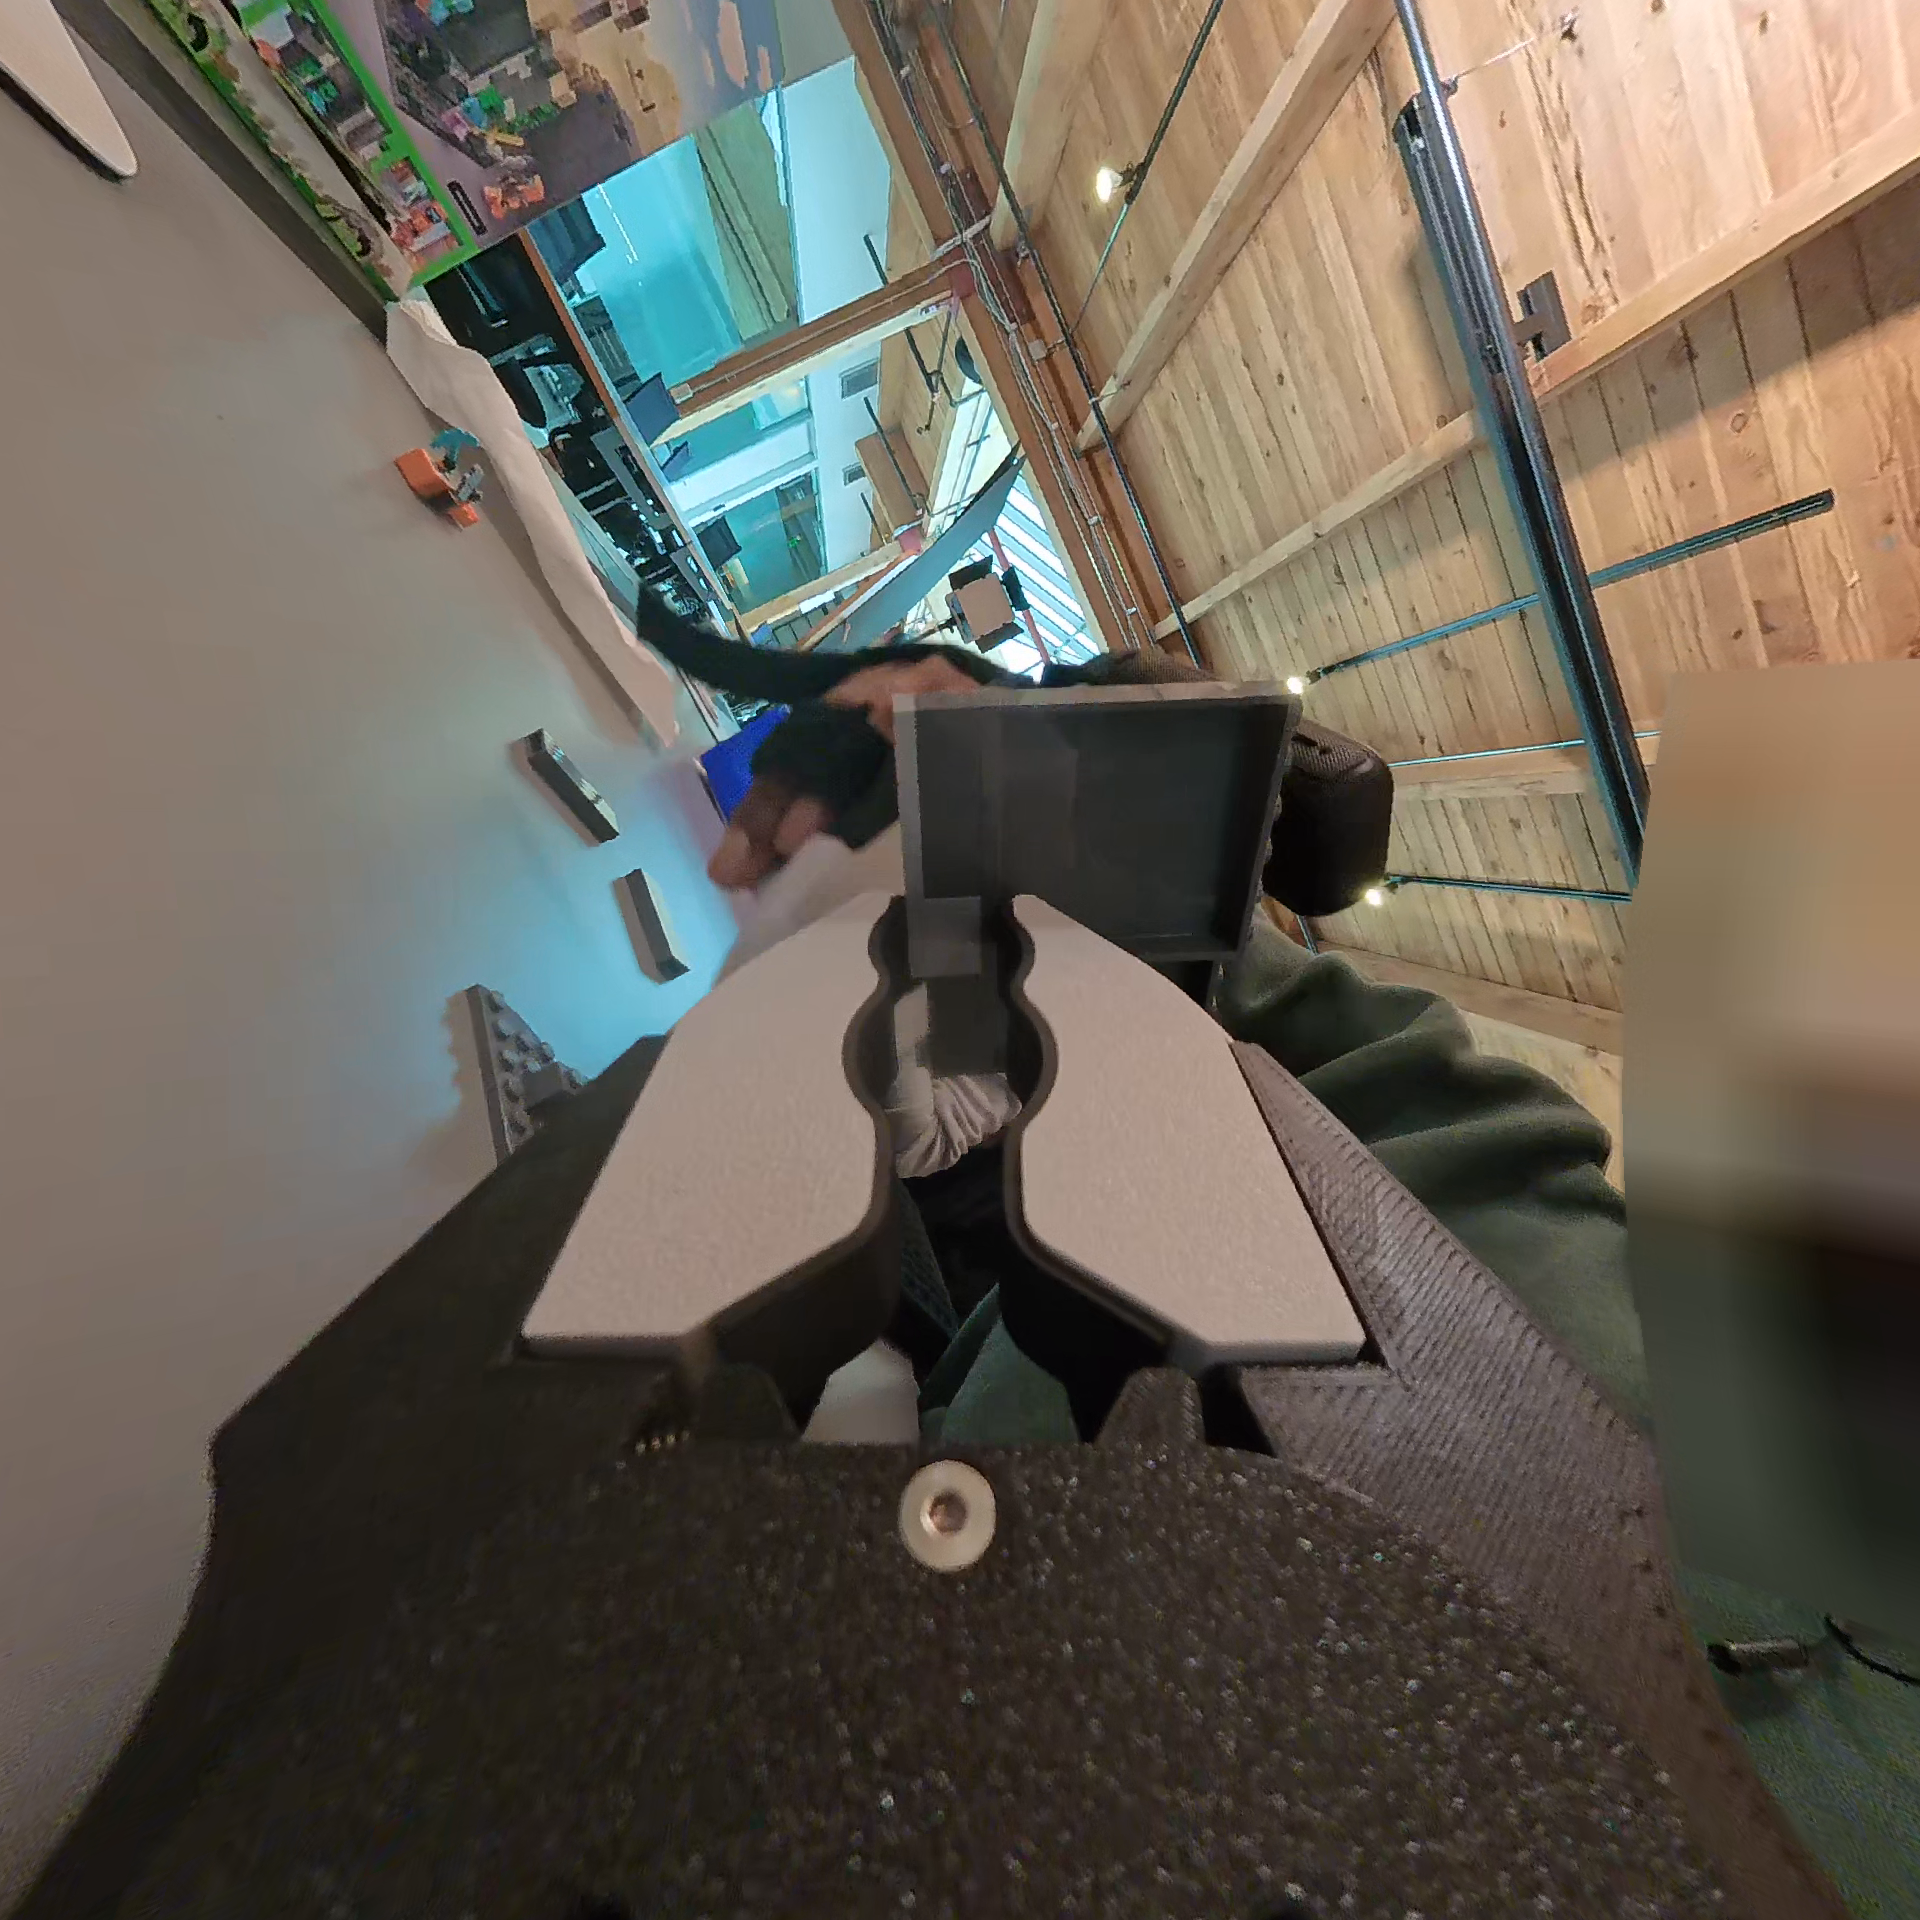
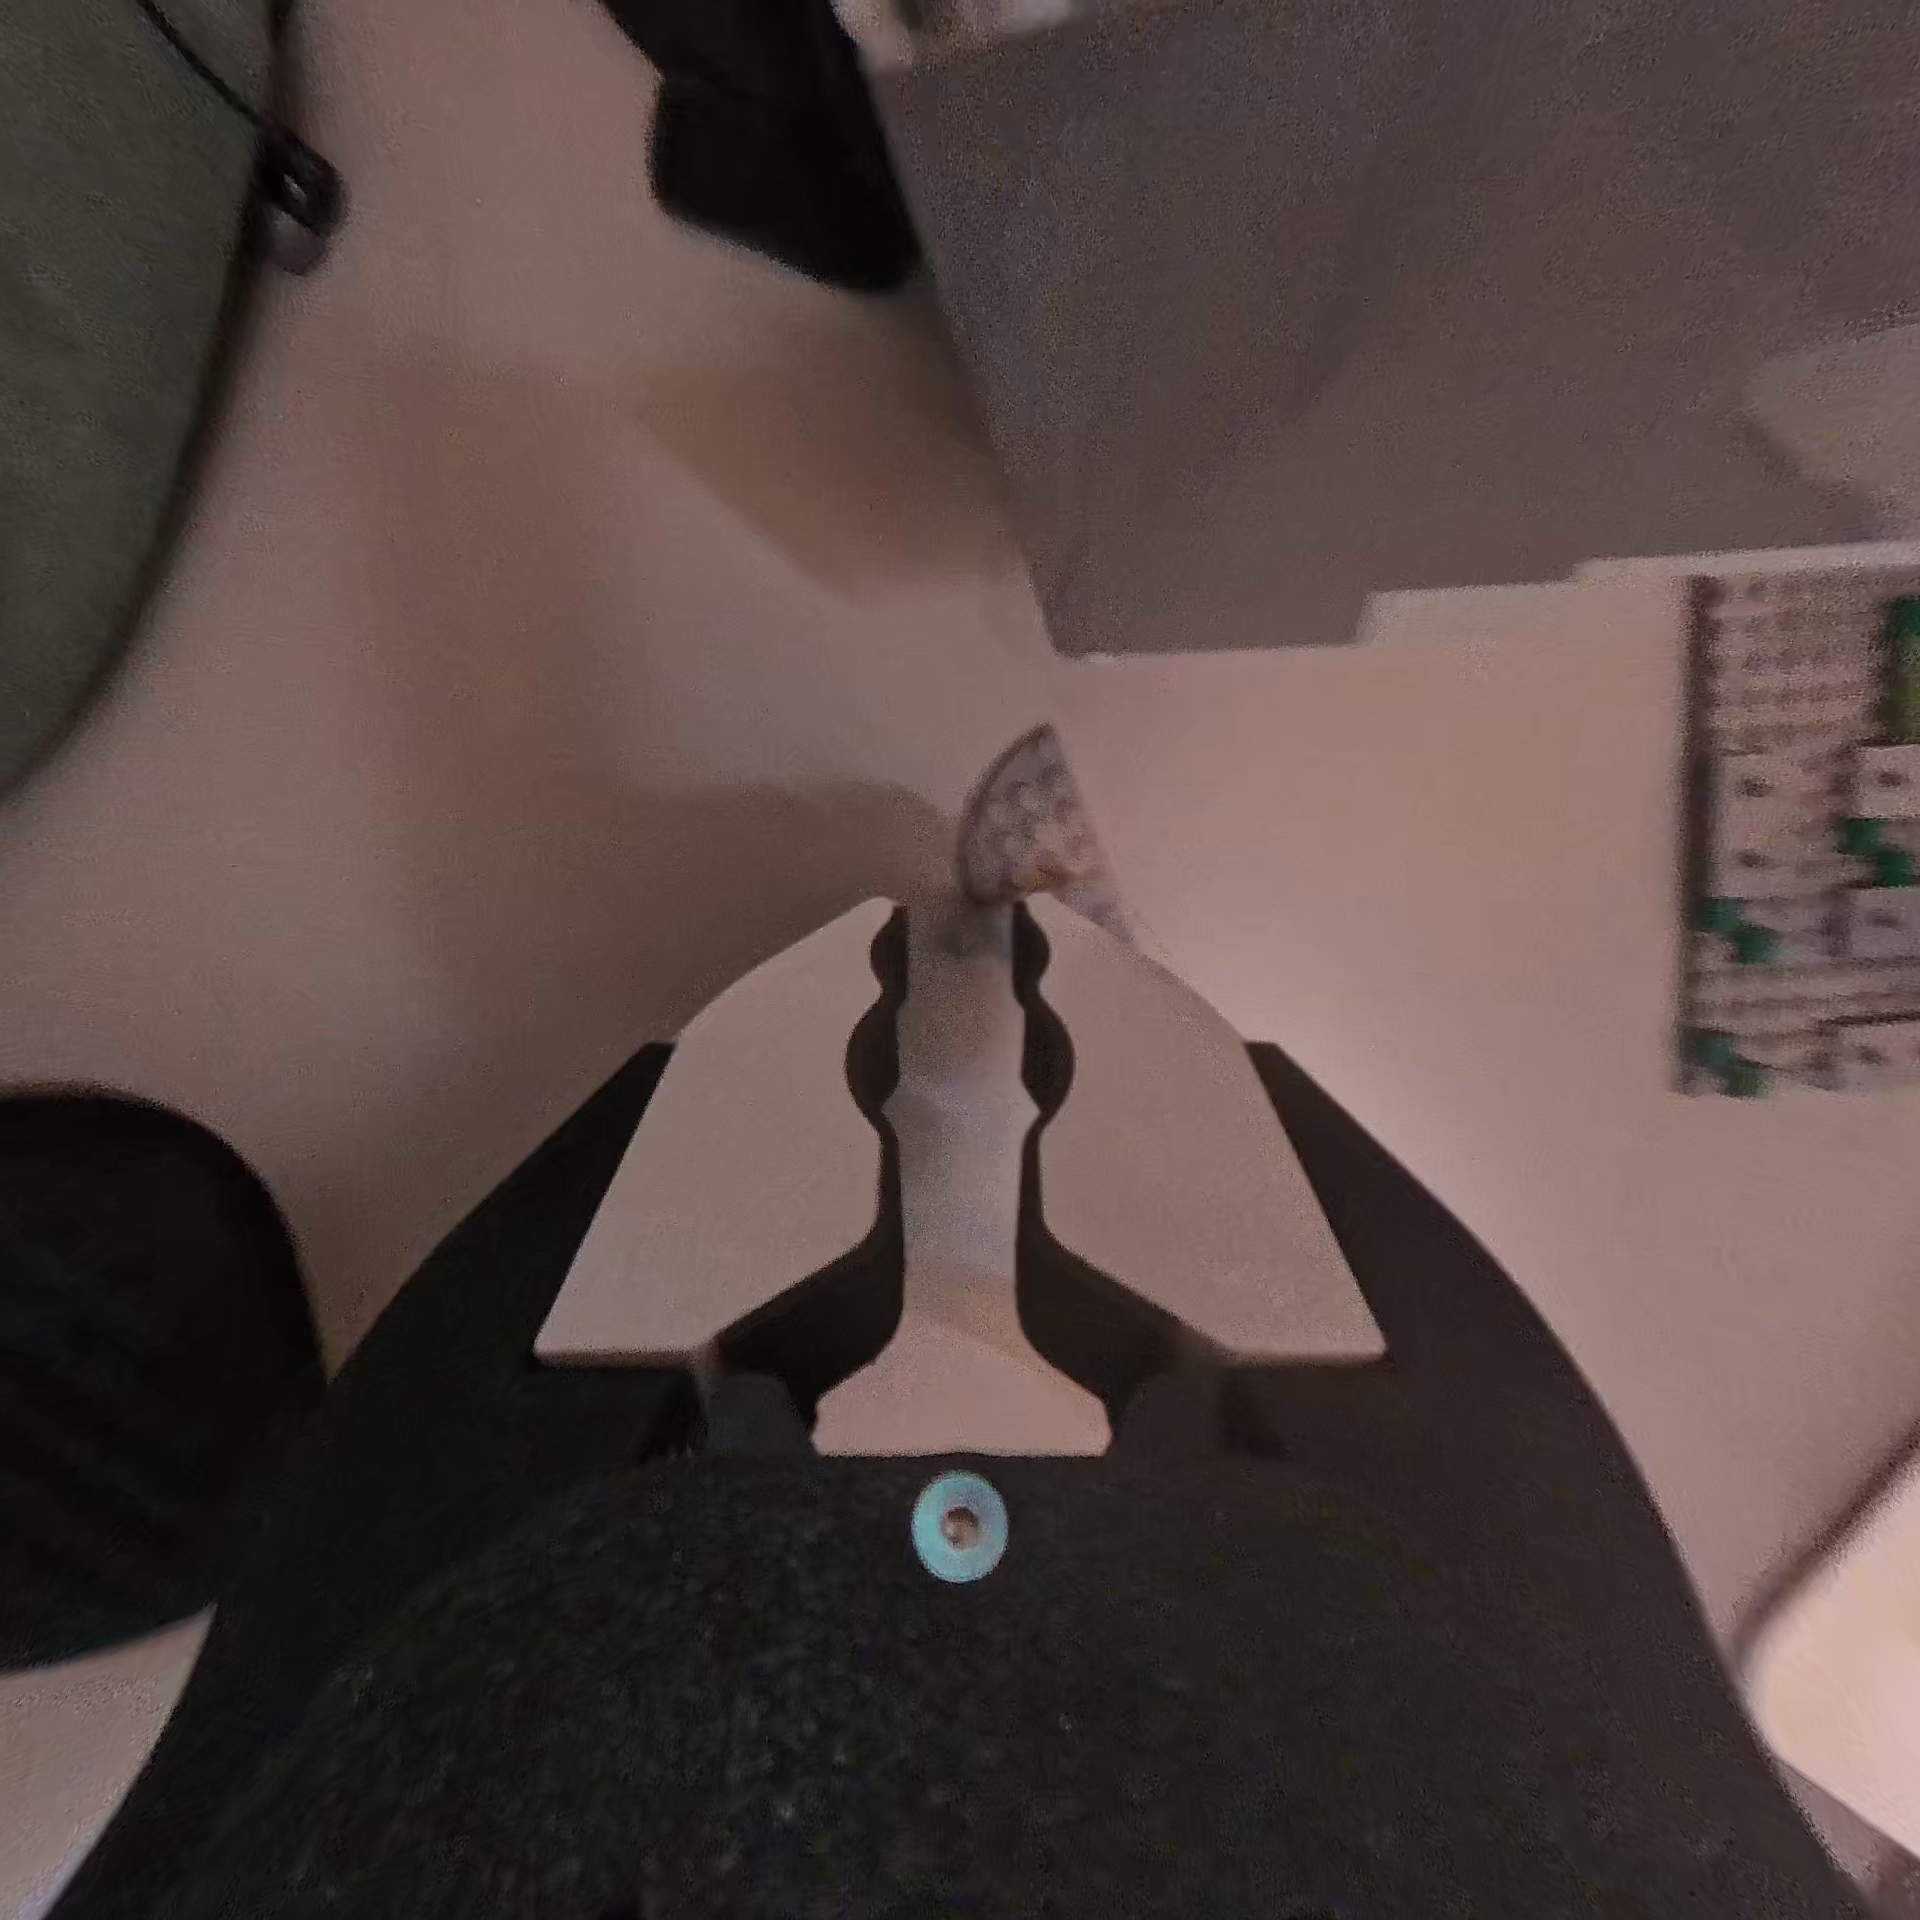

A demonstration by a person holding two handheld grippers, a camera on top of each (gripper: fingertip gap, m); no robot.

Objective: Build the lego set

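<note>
pale tabletop (image 1: 208,727) under wood-plank ceiling (image 1: 1351,364); left gripper (image 1: 948,914) clamped on grey panel (image 1: 1091,810), right gripper (image 2: 956,914) pinching studded piece (image 2: 1023,821)

One dark grey panel piece (image 1: 1091,821), two dark bricks (image 1: 569,784) lying on the counter (image 1: 208,779), one studded grey plate (image 1: 509,1070), one set box (image 1: 436,114), one rounded studded piece (image 2: 1023,821).

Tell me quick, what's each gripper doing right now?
Left gripper: closed on a dark grey panel piece.
Right gripper: closed on a small grey studded piece.

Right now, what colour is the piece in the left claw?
Dark grey piece; left wrist view shows it best.
</note>
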